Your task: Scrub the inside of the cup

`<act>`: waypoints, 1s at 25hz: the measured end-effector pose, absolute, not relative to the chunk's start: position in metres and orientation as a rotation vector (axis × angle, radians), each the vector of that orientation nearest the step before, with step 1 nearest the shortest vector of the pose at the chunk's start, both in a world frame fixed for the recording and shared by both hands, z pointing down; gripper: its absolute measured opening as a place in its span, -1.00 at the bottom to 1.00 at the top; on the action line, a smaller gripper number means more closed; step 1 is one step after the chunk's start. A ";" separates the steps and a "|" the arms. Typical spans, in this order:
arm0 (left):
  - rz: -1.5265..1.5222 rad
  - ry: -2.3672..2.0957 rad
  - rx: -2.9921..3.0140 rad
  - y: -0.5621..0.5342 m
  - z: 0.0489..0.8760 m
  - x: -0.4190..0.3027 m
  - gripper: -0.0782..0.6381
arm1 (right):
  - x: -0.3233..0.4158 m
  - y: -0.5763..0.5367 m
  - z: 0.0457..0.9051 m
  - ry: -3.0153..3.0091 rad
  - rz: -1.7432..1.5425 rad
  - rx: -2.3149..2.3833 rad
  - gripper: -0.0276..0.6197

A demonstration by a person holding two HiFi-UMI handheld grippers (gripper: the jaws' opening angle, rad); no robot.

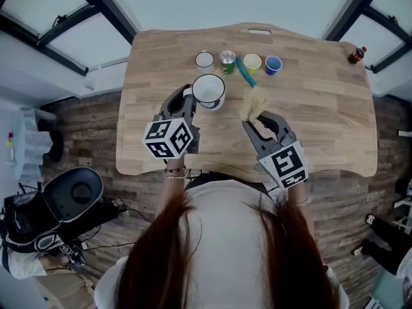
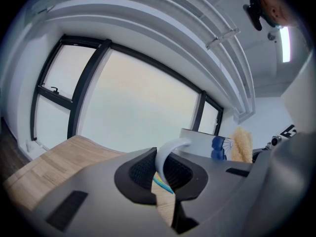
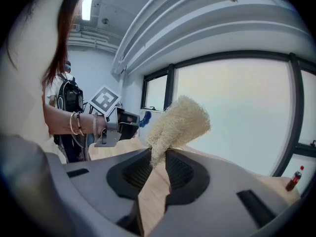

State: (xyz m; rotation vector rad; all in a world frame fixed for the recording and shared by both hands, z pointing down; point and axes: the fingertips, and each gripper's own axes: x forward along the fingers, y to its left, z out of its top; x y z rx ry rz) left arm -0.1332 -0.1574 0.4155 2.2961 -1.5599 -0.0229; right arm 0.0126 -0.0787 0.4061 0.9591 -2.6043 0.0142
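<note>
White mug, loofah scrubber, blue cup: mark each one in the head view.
White mug (image 1: 208,90), head view, on its inner bottom.
Loofah scrubber (image 1: 253,102), head view, on its fluffy middle.
Blue cup (image 1: 273,64), head view, on its open mouth.

The left gripper (image 1: 188,95) and right gripper (image 1: 256,120) are both matt grey plastic with broad, rounded bodies. On the inner face of each jaw is a black ribbed pad (image 2: 140,172) in a black surround. Behind each pair of jaws is a white cube (image 1: 168,138) printed with black square markers. Further back from the left jaws, thin bracelets (image 1: 174,171) ring the wrist. Long reddish-brown hair (image 1: 161,250) lies over a pale top (image 1: 225,205).
</note>
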 end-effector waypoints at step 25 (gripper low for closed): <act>0.004 -1.499 2.367 -0.138 0.404 -0.125 -0.70 | 0.036 -0.078 0.406 -2.570 0.161 1.151 -0.63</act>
